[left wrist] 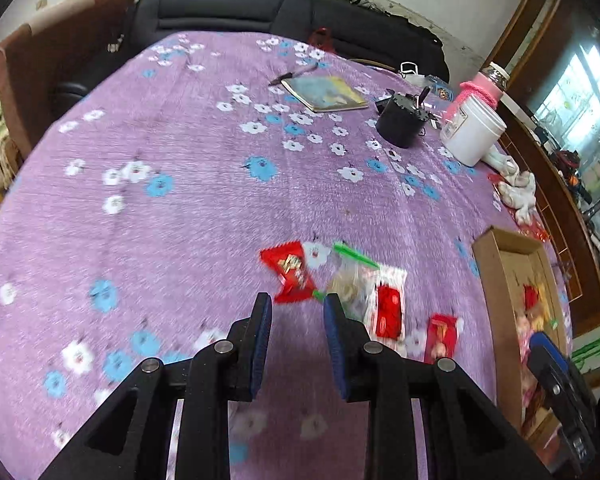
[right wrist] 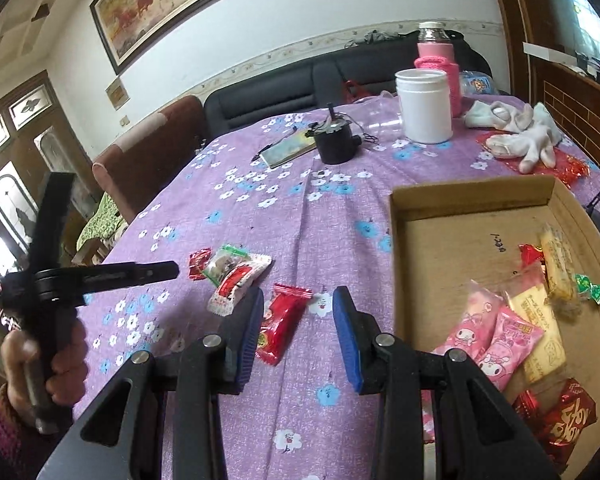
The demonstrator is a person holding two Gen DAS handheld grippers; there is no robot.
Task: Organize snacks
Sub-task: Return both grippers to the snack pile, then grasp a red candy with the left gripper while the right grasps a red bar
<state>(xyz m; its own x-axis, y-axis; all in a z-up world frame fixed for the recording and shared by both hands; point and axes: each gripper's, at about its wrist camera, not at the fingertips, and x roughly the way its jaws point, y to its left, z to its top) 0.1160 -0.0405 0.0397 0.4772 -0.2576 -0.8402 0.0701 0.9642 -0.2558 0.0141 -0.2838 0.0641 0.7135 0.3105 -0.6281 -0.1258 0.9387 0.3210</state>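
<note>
Loose snacks lie on the purple flowered tablecloth [left wrist: 180, 160]. In the left wrist view a red packet [left wrist: 290, 270], a clear green-edged packet [left wrist: 352, 280], a white-and-red packet [left wrist: 388, 306] and a small red packet [left wrist: 442, 336] lie just ahead of my open, empty left gripper [left wrist: 296, 312]. In the right wrist view my right gripper [right wrist: 298, 312] is open and empty above a red packet [right wrist: 282, 322]. The cluster of packets [right wrist: 230, 272] lies to its left. A cardboard box [right wrist: 472, 196] on the right holds pink packets [right wrist: 496, 336] and several other snacks. The left gripper [right wrist: 100, 276] shows at left.
At the far side of the table stand a white jar [right wrist: 424, 106], a pink-sleeved bottle [right wrist: 440, 64], a black round device [right wrist: 334, 142] and a notebook [right wrist: 290, 148]. White gloves [right wrist: 520, 136] lie by the box. A dark sofa [left wrist: 228, 12] and a brown chair [right wrist: 148, 148] stand beyond.
</note>
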